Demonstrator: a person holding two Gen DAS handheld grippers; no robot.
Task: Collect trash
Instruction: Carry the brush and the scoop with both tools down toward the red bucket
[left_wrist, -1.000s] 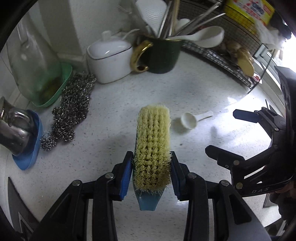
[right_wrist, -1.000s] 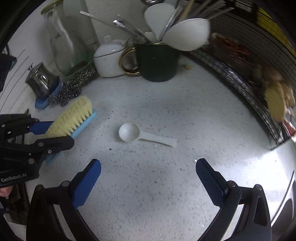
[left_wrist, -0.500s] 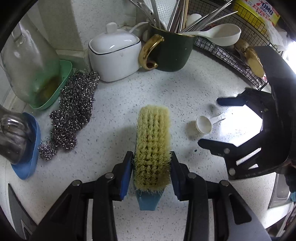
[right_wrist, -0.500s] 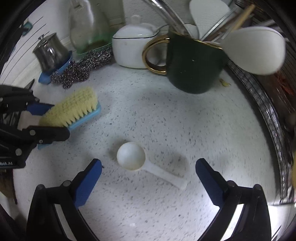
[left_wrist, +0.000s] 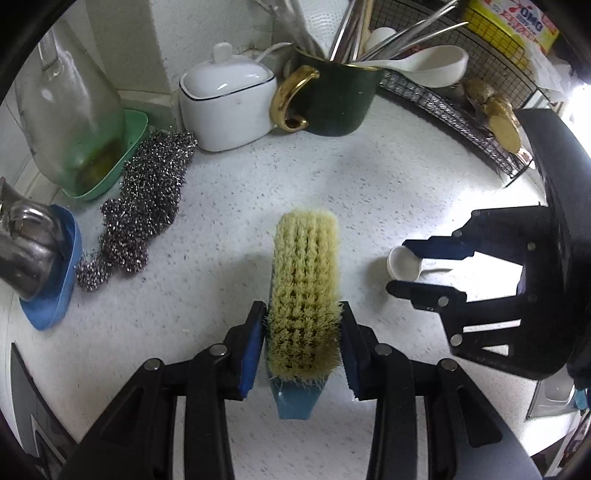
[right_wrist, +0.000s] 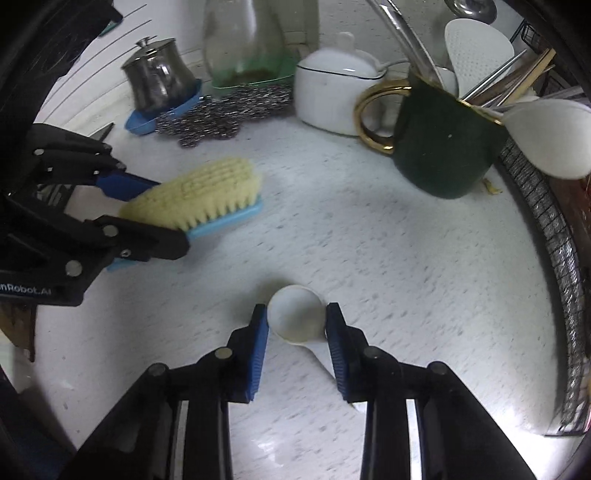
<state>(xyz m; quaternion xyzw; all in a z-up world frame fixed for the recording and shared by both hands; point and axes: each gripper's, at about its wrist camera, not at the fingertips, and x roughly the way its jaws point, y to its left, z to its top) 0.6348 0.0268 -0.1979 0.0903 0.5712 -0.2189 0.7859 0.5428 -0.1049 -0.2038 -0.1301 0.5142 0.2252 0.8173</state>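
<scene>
A scrubbing brush (left_wrist: 304, 280) with pale bristles and a blue back lies bristles-up in my left gripper (left_wrist: 301, 314), which is shut on its sides near the handle end. The right wrist view shows the same brush (right_wrist: 195, 199) in the left gripper (right_wrist: 170, 214), just above the speckled white counter (right_wrist: 369, 258). A small white plastic scoop (right_wrist: 295, 317) lies on the counter. My right gripper (right_wrist: 295, 314) is closing, with both blue pads against the scoop's round bowl and the handle running back under the right finger. From the left wrist, the right gripper (left_wrist: 399, 264) straddles the scoop (left_wrist: 404, 263).
At the back stand a dark green mug (left_wrist: 340, 107) with a gold handle, full of utensils, and a white lidded dish (left_wrist: 227, 99). Steel wool (left_wrist: 151, 195), a glass bottle (left_wrist: 70, 110) in a green tray and a steel pot (left_wrist: 26, 240) line the left. A wire rack (left_wrist: 461, 110) borders the right.
My right gripper came down over the scoop, rolled, and its jaws went from wide open to closed around the scoop's bowl. The left gripper kept its hold on the brush and barely shifted.
</scene>
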